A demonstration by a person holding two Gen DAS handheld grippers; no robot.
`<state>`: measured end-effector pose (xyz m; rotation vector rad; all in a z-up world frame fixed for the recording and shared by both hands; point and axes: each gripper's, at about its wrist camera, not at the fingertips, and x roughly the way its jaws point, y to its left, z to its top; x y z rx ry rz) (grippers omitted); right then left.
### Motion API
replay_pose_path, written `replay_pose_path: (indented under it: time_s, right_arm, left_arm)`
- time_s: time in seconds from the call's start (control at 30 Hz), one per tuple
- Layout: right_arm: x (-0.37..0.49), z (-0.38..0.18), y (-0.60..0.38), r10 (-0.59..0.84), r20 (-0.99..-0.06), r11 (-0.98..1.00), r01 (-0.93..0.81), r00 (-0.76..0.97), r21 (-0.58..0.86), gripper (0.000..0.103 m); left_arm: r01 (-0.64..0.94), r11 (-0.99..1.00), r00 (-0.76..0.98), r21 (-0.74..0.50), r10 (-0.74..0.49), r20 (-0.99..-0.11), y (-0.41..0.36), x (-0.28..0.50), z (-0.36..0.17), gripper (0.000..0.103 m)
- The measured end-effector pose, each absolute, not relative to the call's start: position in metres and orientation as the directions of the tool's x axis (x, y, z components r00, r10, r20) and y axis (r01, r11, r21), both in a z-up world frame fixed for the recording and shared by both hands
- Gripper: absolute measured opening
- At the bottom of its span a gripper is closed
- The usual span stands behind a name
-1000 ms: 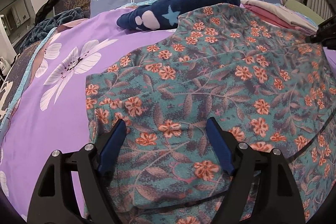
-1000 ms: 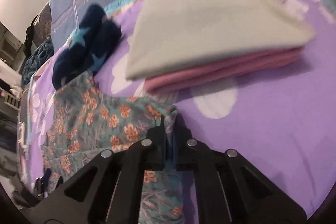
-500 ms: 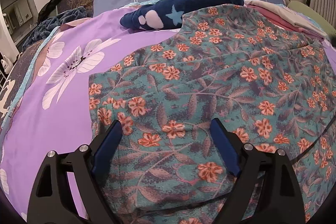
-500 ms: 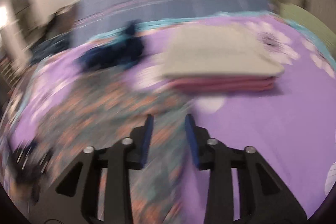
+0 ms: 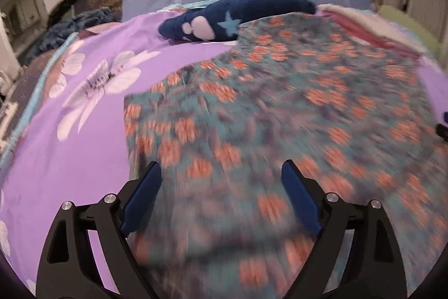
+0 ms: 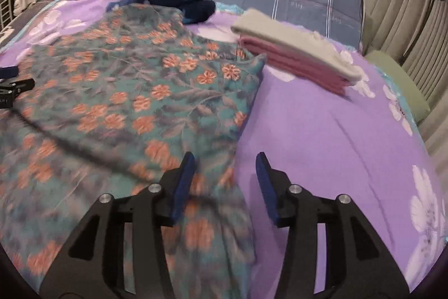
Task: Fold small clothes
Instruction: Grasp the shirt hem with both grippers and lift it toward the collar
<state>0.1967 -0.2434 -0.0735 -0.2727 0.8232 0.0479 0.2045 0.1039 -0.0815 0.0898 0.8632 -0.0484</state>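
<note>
Both tongs are seen spread open, with nothing gripped between the blue pads. The left tongs (image 5: 221, 198) are held low over the near part of the floral garment (image 5: 280, 108), which is spread beneath and ahead of them on the purple bedsheet (image 5: 70, 159); its left edge is seen just by the left pad. The right tongs (image 6: 225, 181) are held at the garment's right edge: the cloth (image 6: 145, 102) is seen under the left pad, bare bedsheet (image 6: 336, 145) under the right one. Ahead of the right tongs, a folded stack of pink and pale clothes (image 6: 294, 55) is laid just beyond the garment's far corner. A navy starred plush garment (image 5: 235, 18) is laid at its far edge.
</note>
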Motion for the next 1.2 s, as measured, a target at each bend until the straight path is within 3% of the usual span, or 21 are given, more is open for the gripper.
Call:
replay_pose_path:
  time_s: [0.07, 0.17, 0.27, 0.47, 0.63, 0.7, 0.8, 0.93, 1.2]
  right_arm:
    - [0.166, -0.058, -0.263, 0.022, -0.731, 0.977, -0.171, 0.682, -0.130, 0.047]
    - [0.116, -0.049, -0.294, 0.126, -0.753, 0.978, -0.210, 0.646, -0.016, 0.048]
    - [0.076, -0.061, -0.314, 0.216, -0.785, 0.969, -0.224, 0.581, 0.101, 0.048]
    - [0.027, -0.080, -0.316, 0.238, -0.776, 0.969, -0.194, 0.584, 0.151, 0.052]
    - [0.007, -0.075, -0.317, 0.263, -0.770, 0.965, -0.181, 0.581, 0.192, 0.051]
    - [-0.002, -0.074, -0.320, 0.286, -0.769, 0.958, -0.186, 0.571, 0.219, 0.051]
    - [-0.026, -0.074, -0.332, 0.347, -0.760, 0.938, -0.186, 0.549, 0.293, 0.051]
    - [-0.058, -0.077, -0.347, 0.422, -0.749, 0.905, -0.182, 0.511, 0.385, 0.051]
    - [-0.075, -0.083, -0.345, 0.480, -0.735, 0.873, -0.177, 0.479, 0.455, 0.051]
  left_arm:
    - [0.153, 0.988, 0.673, 0.017, -0.091, -0.734, 0.114, 0.162, -0.067, 0.089]
    - [0.192, 0.980, 0.683, 0.060, -0.090, -0.725, 0.134, 0.099, -0.062, 0.093]
    - [0.236, 0.972, 0.605, -0.012, -0.156, -0.781, 0.156, 0.050, -0.075, 0.093]
    - [0.255, 0.962, 0.517, -0.097, -0.220, -0.827, 0.164, -0.005, -0.095, 0.092]
    - [0.282, 0.943, 0.512, -0.175, -0.302, -0.804, 0.160, -0.033, -0.088, 0.071]
    - [0.297, 0.926, 0.500, -0.231, -0.357, -0.789, 0.160, -0.046, -0.087, 0.051]
    - [0.327, 0.894, 0.459, -0.306, -0.434, -0.775, 0.153, -0.068, -0.088, 0.038]
    - [0.345, 0.893, 0.453, -0.288, -0.427, -0.783, 0.148, -0.080, -0.090, 0.041]
    - [0.355, 0.898, 0.444, -0.262, -0.408, -0.798, 0.137, -0.075, -0.089, 0.056]
